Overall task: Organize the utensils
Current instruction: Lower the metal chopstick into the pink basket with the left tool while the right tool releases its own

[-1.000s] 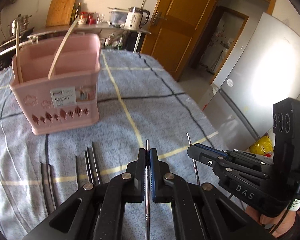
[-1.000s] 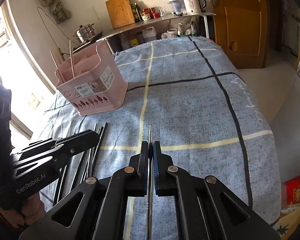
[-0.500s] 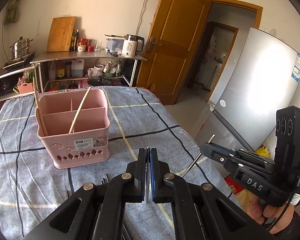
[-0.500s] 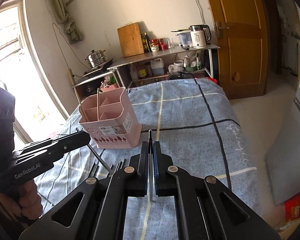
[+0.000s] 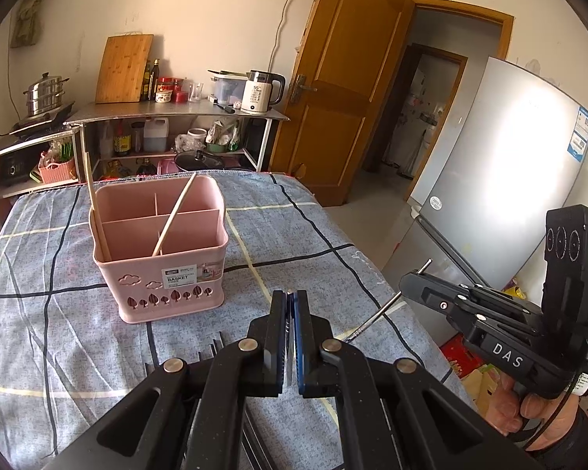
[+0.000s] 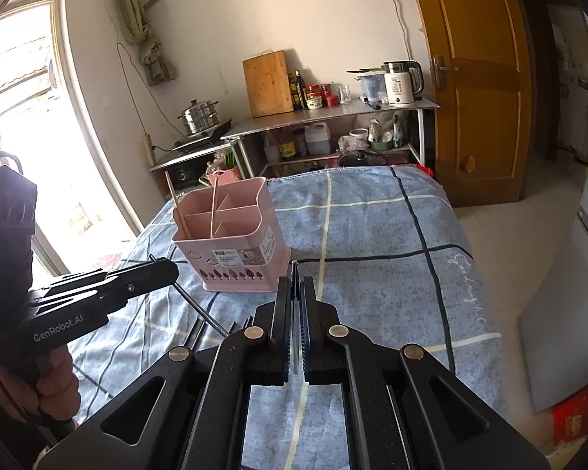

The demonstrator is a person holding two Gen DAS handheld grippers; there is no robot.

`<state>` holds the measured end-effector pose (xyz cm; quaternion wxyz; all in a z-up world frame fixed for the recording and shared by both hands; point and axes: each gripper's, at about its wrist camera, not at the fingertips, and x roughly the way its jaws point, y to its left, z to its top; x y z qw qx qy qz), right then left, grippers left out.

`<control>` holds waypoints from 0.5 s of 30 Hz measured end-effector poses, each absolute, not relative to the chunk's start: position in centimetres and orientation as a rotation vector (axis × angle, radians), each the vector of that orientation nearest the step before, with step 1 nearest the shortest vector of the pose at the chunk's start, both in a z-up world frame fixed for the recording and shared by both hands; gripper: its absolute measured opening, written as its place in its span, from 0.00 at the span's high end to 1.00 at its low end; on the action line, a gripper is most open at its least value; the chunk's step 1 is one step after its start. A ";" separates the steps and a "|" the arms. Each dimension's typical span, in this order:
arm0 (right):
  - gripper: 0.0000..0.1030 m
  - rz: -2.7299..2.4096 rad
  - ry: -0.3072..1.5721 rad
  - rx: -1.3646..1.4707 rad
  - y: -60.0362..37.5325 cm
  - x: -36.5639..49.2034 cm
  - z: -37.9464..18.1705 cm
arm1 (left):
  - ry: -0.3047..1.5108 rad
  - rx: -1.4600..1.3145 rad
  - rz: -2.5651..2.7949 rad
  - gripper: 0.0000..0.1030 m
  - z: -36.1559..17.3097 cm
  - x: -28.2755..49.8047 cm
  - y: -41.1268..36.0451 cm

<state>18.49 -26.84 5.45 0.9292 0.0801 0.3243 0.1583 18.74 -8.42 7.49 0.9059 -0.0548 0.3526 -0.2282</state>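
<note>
Thin metal chopsticks, one (image 5: 289, 337) pinched in my left tool (image 5: 290, 313) and one (image 6: 294, 274) in my right tool (image 6: 294, 293), should be tipped upright, then lowered into the pink plastic compartmented basket (image 5: 160, 270) at eleven o'clock on the checked-cloth worktop (image 5: 294, 235).

Both cameras are sitting on the grippers, looking forward and down along closed fingers over the table (image 5: 39, 274). The left view is facing the basket (image 5: 158, 250) from close by, catching the right gripper (image 5: 405, 286) at its right edge. The right view is standing slightly farther off — seeing the left gripper (image 6: 172, 270) at its left edge. Both are sharing the basket, shelf (image 6: 333, 115) and door (image 5: 341, 90).
</note>
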 end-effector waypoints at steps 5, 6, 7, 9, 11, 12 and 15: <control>0.96 0.335 0.649 0.162 -26.2 18.5 6.3 | 0.728 -0.133 -0.459 0.97 8.5 18.6 -6.9; 0.96 0.342 0.646 0.166 -26.0 18.7 6.5 | 0.726 -0.135 -0.455 0.97 8.8 18.5 -6.5; 0.96 0.348 0.643 0.167 -25.9 18.7 6.8 | 0.721 -0.136 -0.449 0.97 9.2 18.6 -6.1; 0.96 0.359 0.630 0.164 -25.3 19.0 7.4 | 0.707 -0.139 -0.436 0.97 10.1 18.6 -5.1; 0.96 0.372 0.619 0.162 -24.8 19.3 8.0 | 0.692 -0.137 -0.421 0.97 11.0 18.8 -4.2; 0.96 0.380 0.614 0.164 -24.4 19.5 8.3 | 0.684 -0.136 -0.413 0.97 11.5 19.0 -3.7; 0.96 0.400 0.599 0.167 -23.3 20.4 9.1 | 0.663 -0.135 -0.385 0.97 13.0 19.7 -2.3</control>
